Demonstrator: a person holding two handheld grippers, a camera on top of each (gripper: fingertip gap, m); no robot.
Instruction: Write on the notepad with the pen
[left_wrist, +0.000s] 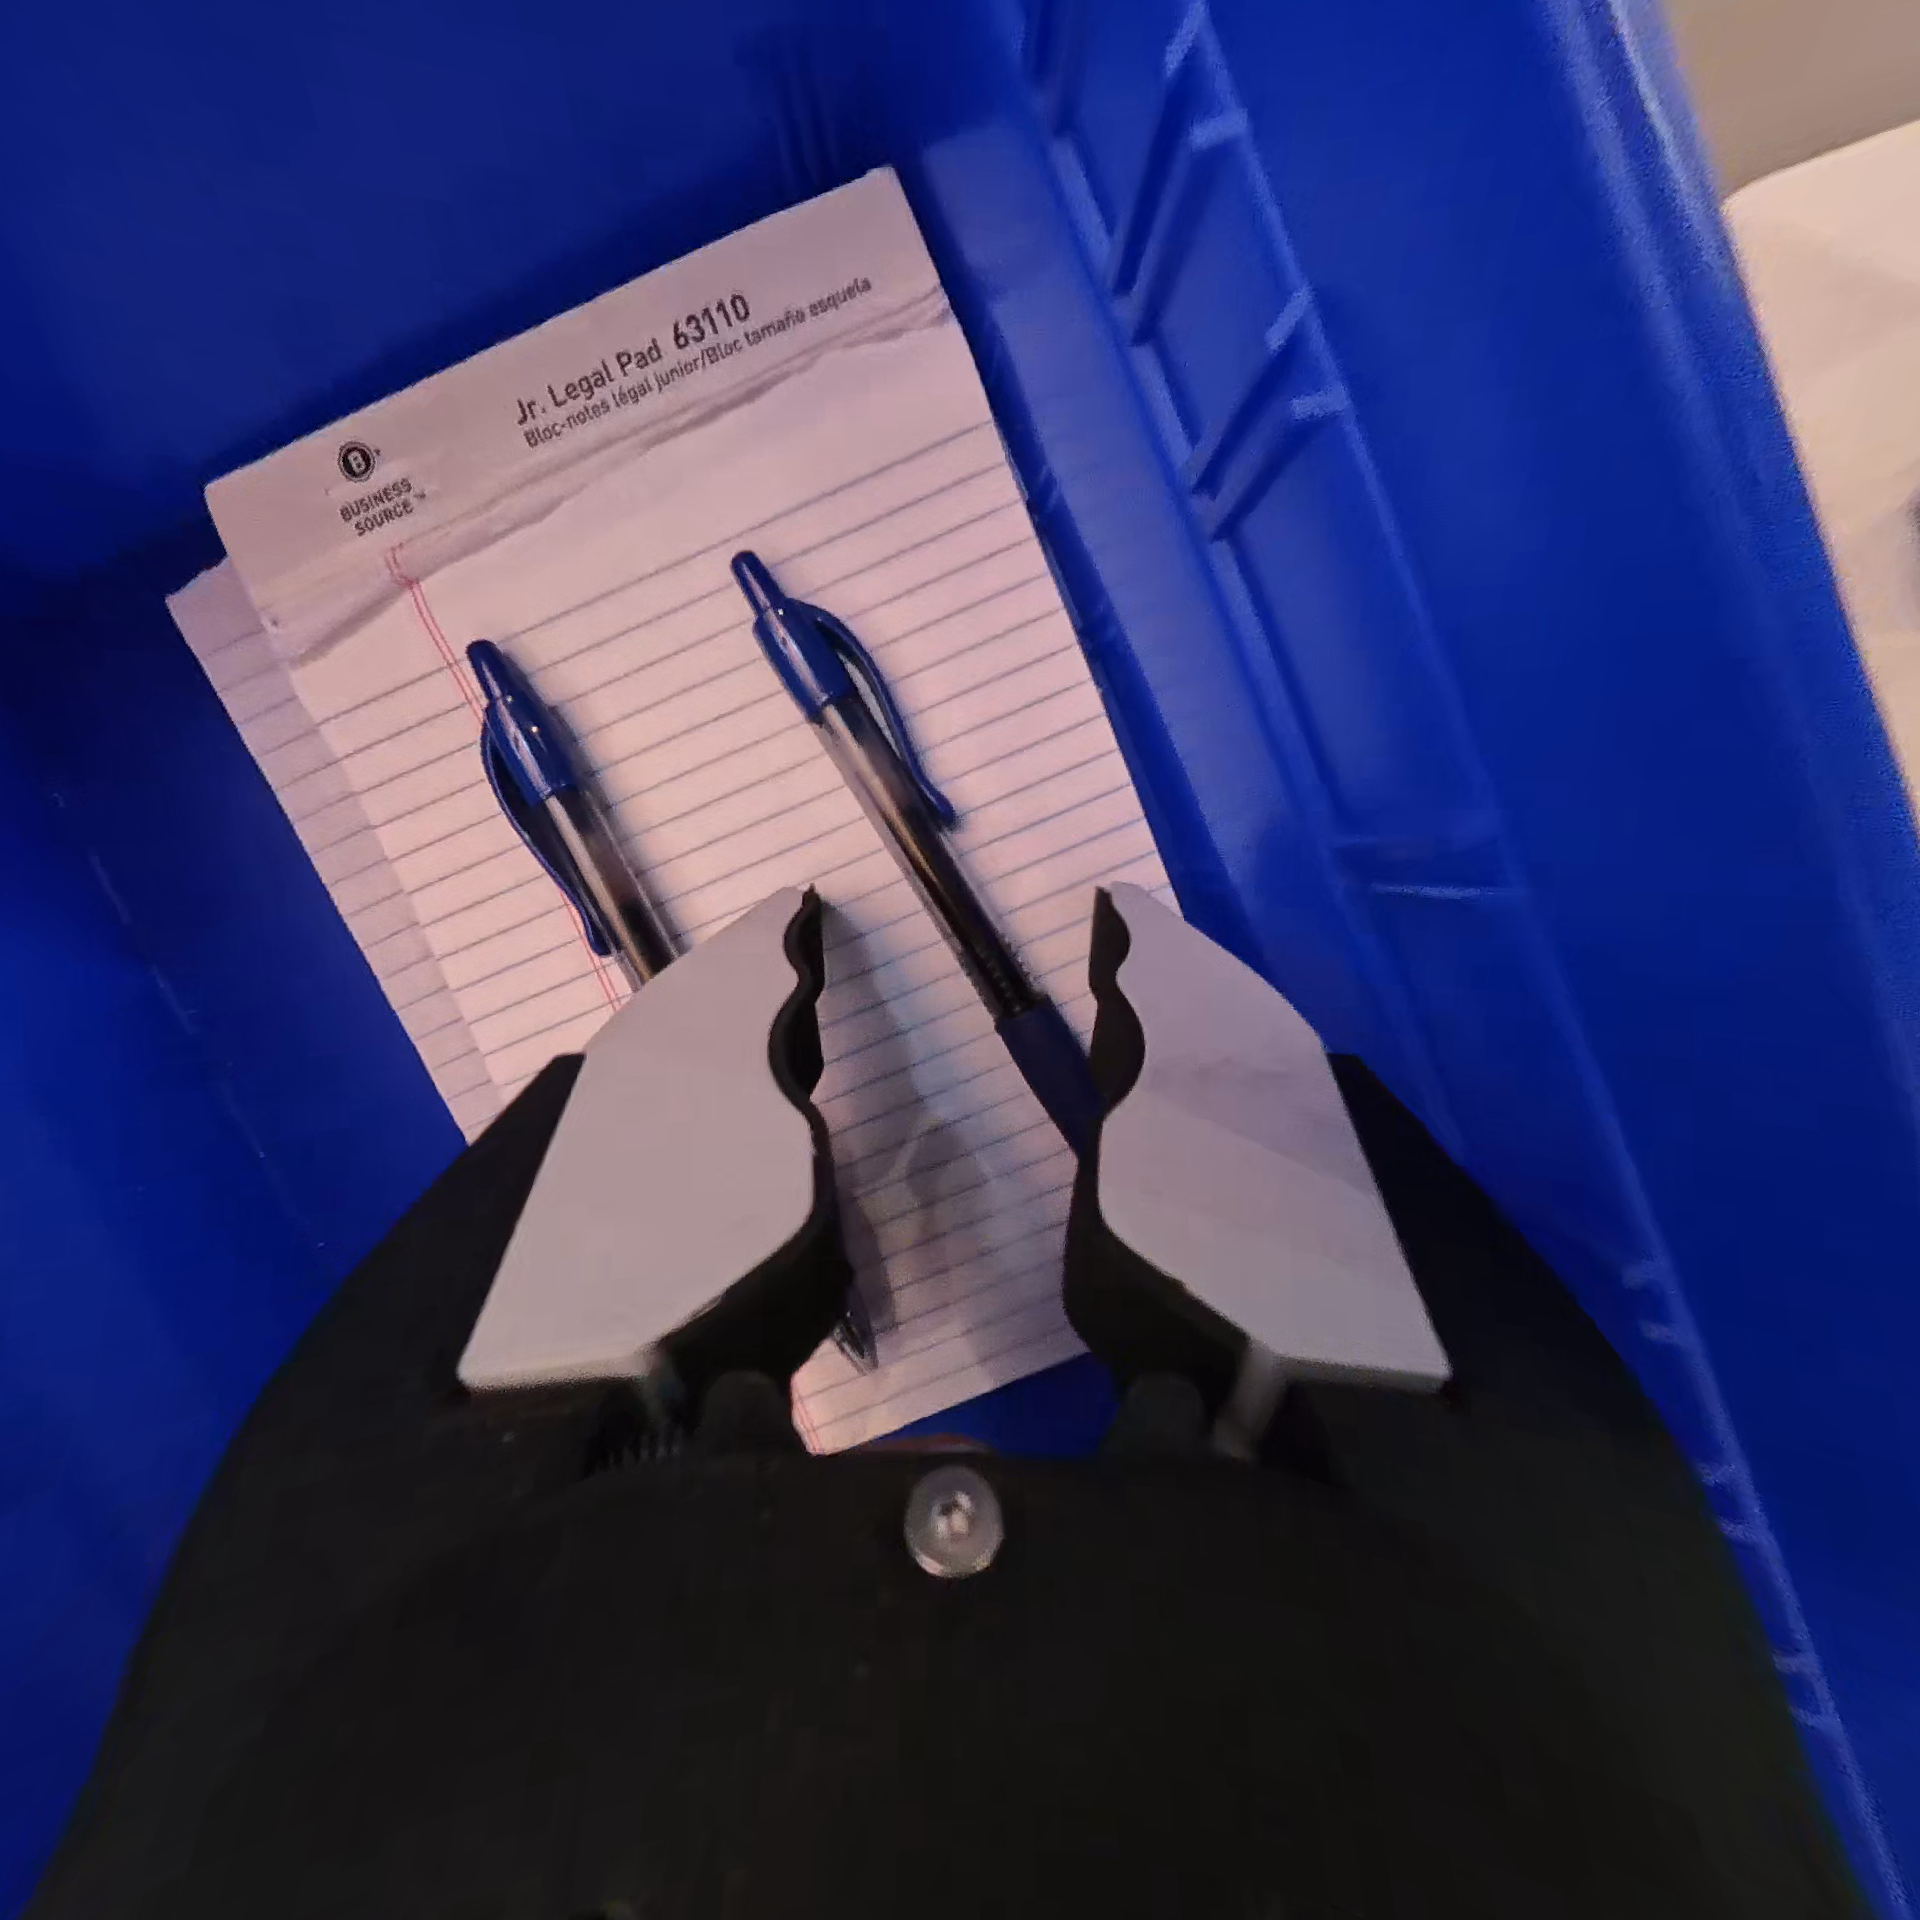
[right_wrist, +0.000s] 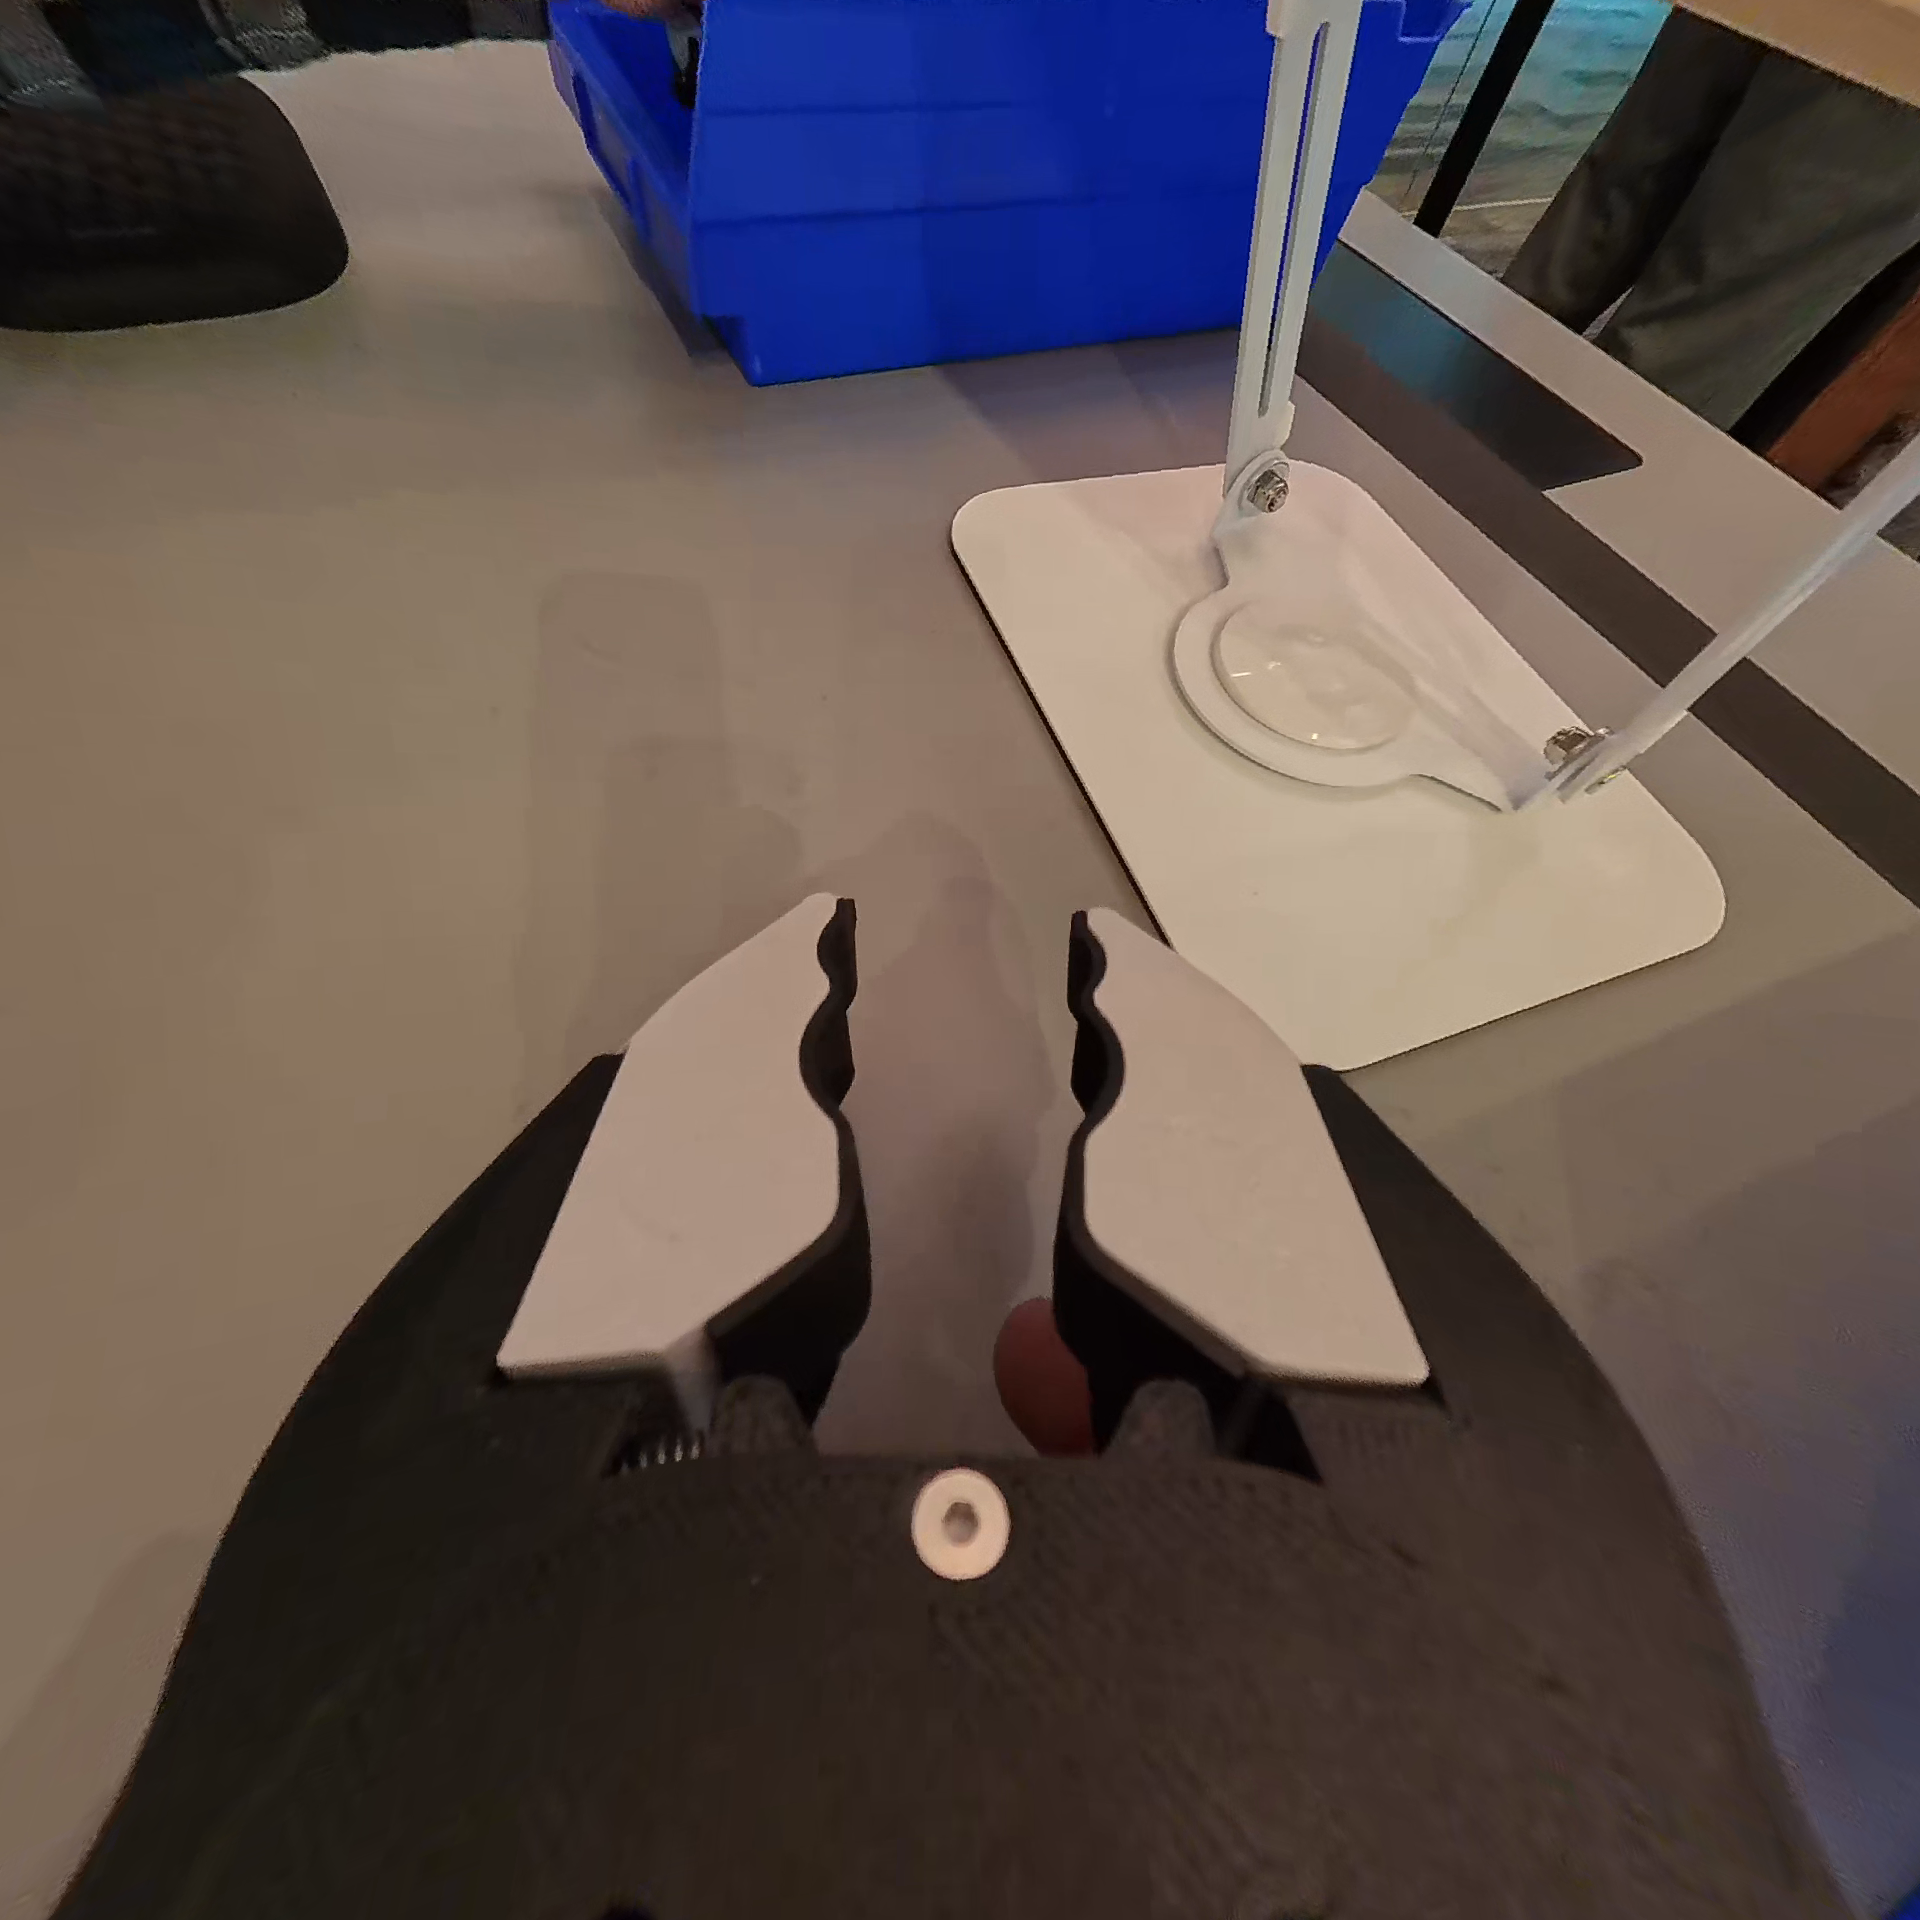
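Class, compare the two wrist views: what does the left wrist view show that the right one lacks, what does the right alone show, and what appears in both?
Left only: a lined notepad inside the bin, with two blue pens, the left pen and the right pen, lying on it; the right pen lies ungripped between the open left hand-held gripper.
Right only: a grey table, a white stand, and the open, empty right hand-held gripper.
Both: the blue bin.

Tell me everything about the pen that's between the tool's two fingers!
The pen is a click pen with a see-through barrel, a blue button and clip at its far end, and a dark blue grip near the left tool. It lies flat, slanted, on the lined white notepad inside the blue bin. It sits between the open fingers, its grip close by the right one, with a gap on the left side. Its tip is hidden.
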